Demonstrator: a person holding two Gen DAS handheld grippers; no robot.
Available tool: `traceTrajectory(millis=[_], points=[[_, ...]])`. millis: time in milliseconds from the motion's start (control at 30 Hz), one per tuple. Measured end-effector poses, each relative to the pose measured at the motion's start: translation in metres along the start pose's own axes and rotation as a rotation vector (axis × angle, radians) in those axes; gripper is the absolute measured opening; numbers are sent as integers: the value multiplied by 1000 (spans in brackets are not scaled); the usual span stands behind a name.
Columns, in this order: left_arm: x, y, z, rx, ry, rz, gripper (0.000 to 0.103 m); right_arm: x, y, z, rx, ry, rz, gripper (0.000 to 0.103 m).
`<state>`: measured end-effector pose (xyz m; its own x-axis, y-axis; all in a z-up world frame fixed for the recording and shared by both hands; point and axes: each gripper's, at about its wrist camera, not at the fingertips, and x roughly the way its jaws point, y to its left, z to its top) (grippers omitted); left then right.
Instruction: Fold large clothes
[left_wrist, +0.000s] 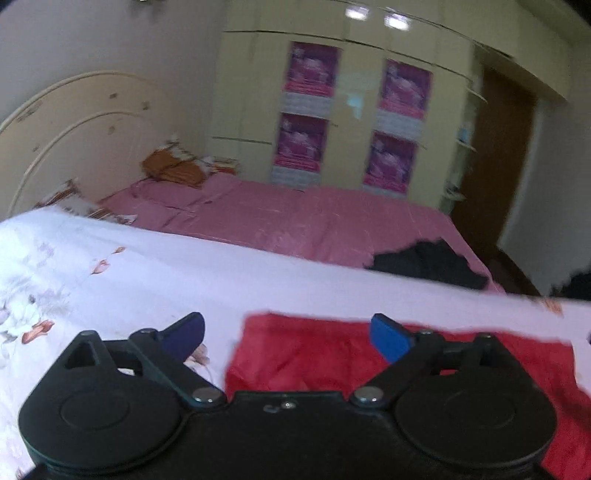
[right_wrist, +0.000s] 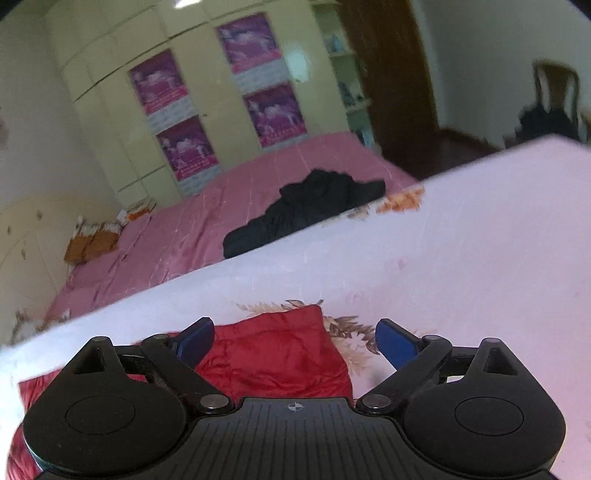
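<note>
A: Two grippers, both wide open and holding nothing. Where's the red garment (left_wrist: 388, 354)?

B: Flat on the white floral sheet (left_wrist: 110, 266), just ahead of both. The left gripper (left_wrist: 288, 334) is over its left edge, the right gripper (right_wrist: 295, 341) over its right corner.

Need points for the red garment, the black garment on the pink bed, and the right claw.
red garment (right_wrist: 280, 354): right wrist view, creased middle of its visible corner.
black garment (right_wrist: 306, 210): right wrist view, centre of the crumpled pile.
right claw (right_wrist: 294, 341): right wrist view, midway between the blue fingertips, jaws apart.
</note>
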<state>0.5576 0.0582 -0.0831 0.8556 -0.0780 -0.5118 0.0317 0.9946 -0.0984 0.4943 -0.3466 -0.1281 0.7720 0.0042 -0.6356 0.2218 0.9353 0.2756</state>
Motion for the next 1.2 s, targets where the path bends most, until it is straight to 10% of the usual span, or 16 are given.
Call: traceTrajectory(millis=[33,300,800,1200], points=[[-3,-7,-5,40,4,-18,91,-1,9,-5,-46,19,0,61],[27,-61,-56,305,106,-45,75,22,73,-57,-238,92,61,61],[56,-36,-66,178,157,34,89,75,56,-78,-298,99,-112,61],[-26,-42,-61,176,121,-52,88,-17,84,-88,-338,64,62,61]])
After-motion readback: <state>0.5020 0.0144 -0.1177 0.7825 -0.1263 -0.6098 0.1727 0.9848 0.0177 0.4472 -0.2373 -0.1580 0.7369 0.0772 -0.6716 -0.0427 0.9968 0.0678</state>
